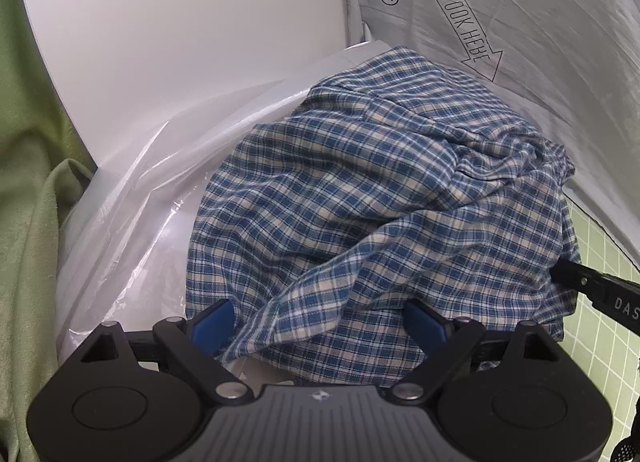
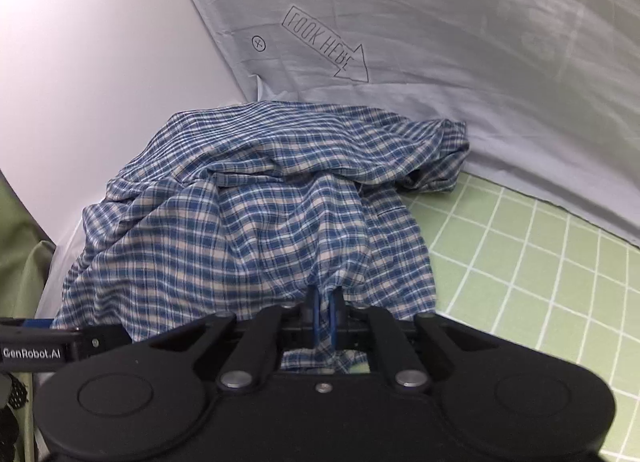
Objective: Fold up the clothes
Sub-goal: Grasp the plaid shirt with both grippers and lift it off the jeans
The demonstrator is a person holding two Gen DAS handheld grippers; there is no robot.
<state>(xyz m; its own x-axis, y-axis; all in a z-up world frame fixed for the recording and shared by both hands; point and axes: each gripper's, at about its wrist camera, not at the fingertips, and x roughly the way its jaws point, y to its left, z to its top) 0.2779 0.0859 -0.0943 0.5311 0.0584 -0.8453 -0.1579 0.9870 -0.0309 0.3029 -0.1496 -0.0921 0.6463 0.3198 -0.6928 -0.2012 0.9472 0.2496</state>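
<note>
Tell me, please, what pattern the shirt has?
The shirt is a blue, white and beige plaid check, clearest in the right wrist view.

Each view is taken from a camera mounted on a hand-held gripper, looking forward along its fingers and slightly downward. The left wrist view is set very close to the plaid garment [image 1: 380, 197], with the left gripper [image 1: 318, 326] at the lower edge; the right gripper [image 1: 596, 294] is seen entering from the right. The right wrist view is set just as near, with the right gripper [image 2: 324, 312] at the bottom and the left gripper [image 2: 44, 344] at the left. The garment [image 2: 256, 217], the green grid mat [image 2: 540, 262] and the grey printed sheet [image 2: 400, 21] are shared by both views.
</note>
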